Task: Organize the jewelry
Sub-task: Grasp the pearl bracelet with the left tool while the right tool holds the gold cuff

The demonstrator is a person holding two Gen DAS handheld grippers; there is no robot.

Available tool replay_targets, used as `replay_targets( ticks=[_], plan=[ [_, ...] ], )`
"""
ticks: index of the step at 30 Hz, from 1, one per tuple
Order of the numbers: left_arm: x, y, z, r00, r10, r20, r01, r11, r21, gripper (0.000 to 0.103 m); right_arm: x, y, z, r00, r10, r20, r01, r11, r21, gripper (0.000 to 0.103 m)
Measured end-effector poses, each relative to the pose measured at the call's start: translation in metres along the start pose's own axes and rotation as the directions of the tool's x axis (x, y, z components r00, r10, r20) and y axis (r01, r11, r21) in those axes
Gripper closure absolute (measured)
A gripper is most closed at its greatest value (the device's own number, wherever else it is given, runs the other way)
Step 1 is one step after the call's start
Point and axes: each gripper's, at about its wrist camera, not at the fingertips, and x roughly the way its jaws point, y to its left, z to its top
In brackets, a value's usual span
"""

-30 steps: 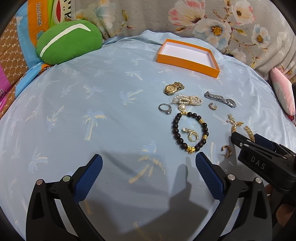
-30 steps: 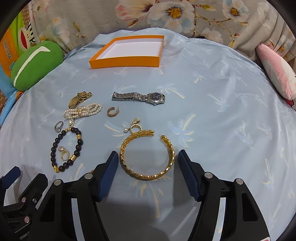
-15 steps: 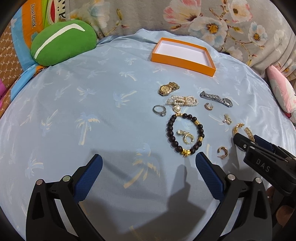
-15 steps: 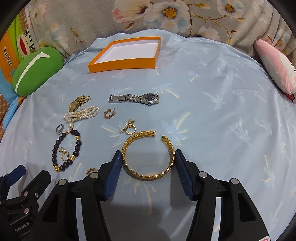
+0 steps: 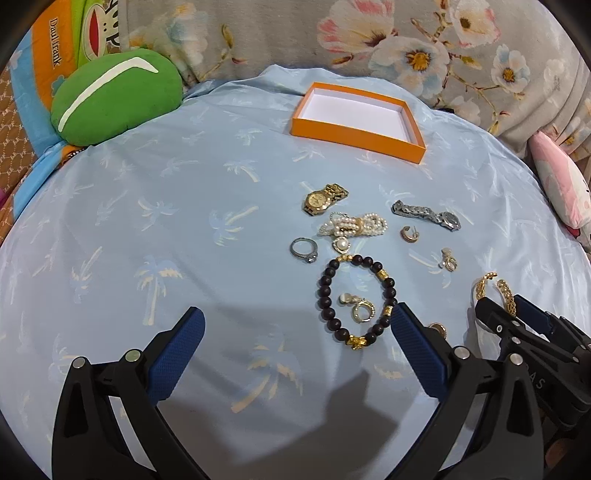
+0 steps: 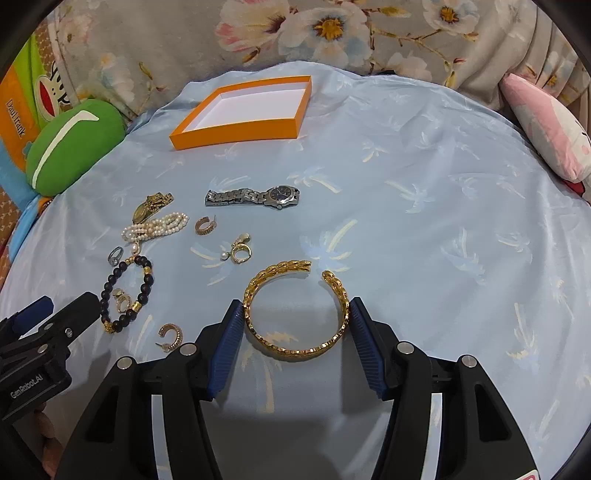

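Green cushion [image 5: 116,96] far left; pink pillow [image 6: 546,129] right — floral fabric [image 6: 332,33] behind.

Orange box [image 6: 236,129], gold bangle [image 6: 295,347], palm-printed pale-blue sheet [image 6: 424,221]

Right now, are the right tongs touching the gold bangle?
Touching. The right wrist view shows both blue pads of the right tongs pressed against the gold bangle on opposite sides, no gap.

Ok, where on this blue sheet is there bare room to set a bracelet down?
Bare sheet lies left of the silver ring, toward the green cushion, and right of the silver watch, toward the pink cushion. The orange box is empty. Crowded around the beaded bracelet.
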Motion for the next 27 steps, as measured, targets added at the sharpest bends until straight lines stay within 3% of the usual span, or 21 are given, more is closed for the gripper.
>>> replay_targets(
  ticks=[4,10,15,19,21,27],
  plan=[
    [0.003,-0.005,0.004,1.000,0.001,0.003,-0.001,1.000,0.010,0.005,0.000,-0.002,0.000,1.000,0.010,-0.002,-0.010,1.000,0.007,0.046],
    [0.011,-0.018,0.036,0.998,-0.036,0.052,0.031,0.996,0.088,0.009,0.002,-0.002,0.000,1.000,0.017,-0.008,-0.017,1.000,0.005,0.046],
    [0.044,-0.025,0.053,0.995,-0.093,-0.040,0.098,0.983,0.152,0.046,0.003,-0.002,0.000,1.000,0.025,-0.007,-0.025,1.000,0.007,0.046],
    [0.058,-0.025,0.054,0.992,-0.109,-0.058,0.117,0.981,0.155,0.049,0.004,-0.002,0.001,1.000,0.025,-0.008,-0.025,1.000,0.005,0.046],
    [0.060,-0.025,0.054,0.989,-0.132,-0.068,0.141,0.980,0.143,0.060,0.004,-0.001,0.002,1.000,0.025,-0.008,-0.025,1.000,0.002,0.046],
    [0.059,-0.026,0.050,0.983,-0.168,-0.071,0.176,0.974,0.145,0.079,0.006,0.000,0.004,1.000,0.031,-0.007,-0.031,1.000,0.004,0.046]
  ],
)
